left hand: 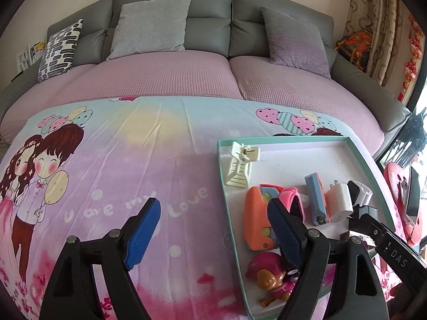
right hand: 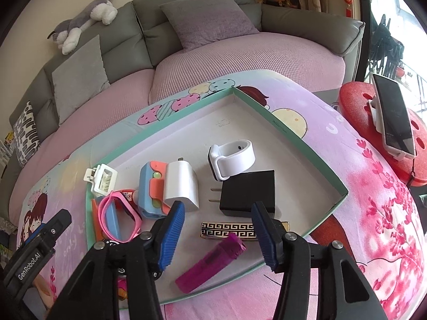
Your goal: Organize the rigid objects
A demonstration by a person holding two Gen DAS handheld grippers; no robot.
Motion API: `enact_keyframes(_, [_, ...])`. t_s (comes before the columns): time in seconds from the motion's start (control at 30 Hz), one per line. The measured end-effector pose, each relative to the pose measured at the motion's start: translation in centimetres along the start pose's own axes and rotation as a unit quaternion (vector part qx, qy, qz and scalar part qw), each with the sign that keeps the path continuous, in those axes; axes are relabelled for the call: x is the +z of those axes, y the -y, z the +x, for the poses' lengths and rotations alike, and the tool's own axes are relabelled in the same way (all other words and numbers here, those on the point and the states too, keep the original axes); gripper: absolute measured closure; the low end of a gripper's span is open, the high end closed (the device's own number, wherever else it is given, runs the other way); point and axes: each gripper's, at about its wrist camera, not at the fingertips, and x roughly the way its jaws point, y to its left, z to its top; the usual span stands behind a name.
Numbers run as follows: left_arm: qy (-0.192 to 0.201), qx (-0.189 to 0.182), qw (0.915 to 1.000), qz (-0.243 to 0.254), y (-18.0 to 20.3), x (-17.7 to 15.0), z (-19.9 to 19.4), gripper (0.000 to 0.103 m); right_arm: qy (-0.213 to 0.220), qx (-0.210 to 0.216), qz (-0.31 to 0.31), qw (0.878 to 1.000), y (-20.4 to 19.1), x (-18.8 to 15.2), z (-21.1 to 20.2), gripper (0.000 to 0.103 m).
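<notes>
My landmark is the shallow green box [right hand: 315, 160] that sits on the cartoon blanket [left hand: 106, 160]. My left gripper [left hand: 213, 218] hangs over the box's left edge, with its blue fingers [left hand: 144, 229] spread wide and nothing between them. One finger is over the blanket and the other is over the toys inside the box. At the far left of the box is a cream hair clip [right hand: 101, 180]. Just beside it, closer to me, is a pink watch [right hand: 118, 217] on top of an orange toy [left hand: 256, 224]. Next comes a blue and orange toy [right hand: 150, 192], and a white charger [right hand: 181, 186] touches its right side. Past that, near the middle of the box, is a white watch [right hand: 232, 160], and a black charger [right hand: 249, 193] touches it on my side. Right in front of the black charger lies a gold and black bar [right hand: 226, 230], and a purple lighter [right hand: 208, 264] lies tilted just beside the bar, by the near edge of the box. A pink puppy toy [left hand: 269, 274] lies in the near left corner. My right gripper [right hand: 218, 233] hangs above the bar and the lighter, open wide and holding nothing. Well to the right of the box, a phone [right hand: 395, 117] leans on a red stool [right hand: 357, 101].
</notes>
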Motion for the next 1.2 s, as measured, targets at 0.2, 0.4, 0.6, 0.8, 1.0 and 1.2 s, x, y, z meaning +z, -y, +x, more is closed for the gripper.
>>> enact_keyframes(0.2, [-0.030,0.033,0.9977,-0.051,-2.7,-0.4,1.4,0.008,0.005,-0.004,-0.004,1.000,0.0,0.1,0.0,0.028])
enact_keyframes(0.4, [-0.052,0.056,0.9940,-0.078,-4.2,-0.8,2.5,0.008,0.005,-0.006,-0.014,1.000,-0.3,0.0,0.2,0.016])
enact_keyframes(0.6, [-0.069,0.067,0.9917,-0.086,-4.7,-1.2,3.2,0.008,0.004,-0.014,-0.027,1.000,-0.6,-0.1,0.4,0.002])
enact_keyframes(0.8, [-0.069,0.070,0.9903,-0.097,-5.2,-1.4,3.5,0.007,0.009,-0.027,-0.040,0.999,-0.9,-0.2,0.5,0.000])
enact_keyframes(1.0, [-0.065,0.073,0.9892,-0.109,-5.8,-1.5,3.7,0.000,0.004,-0.031,-0.043,0.999,-1.0,-0.2,0.7,0.000])
enact_keyframes(1.2, [-0.061,0.055,0.9905,-0.110,-5.6,-1.4,3.3,0.000,-0.017,-0.034,-0.062,0.997,-1.6,-0.5,0.8,0.000])
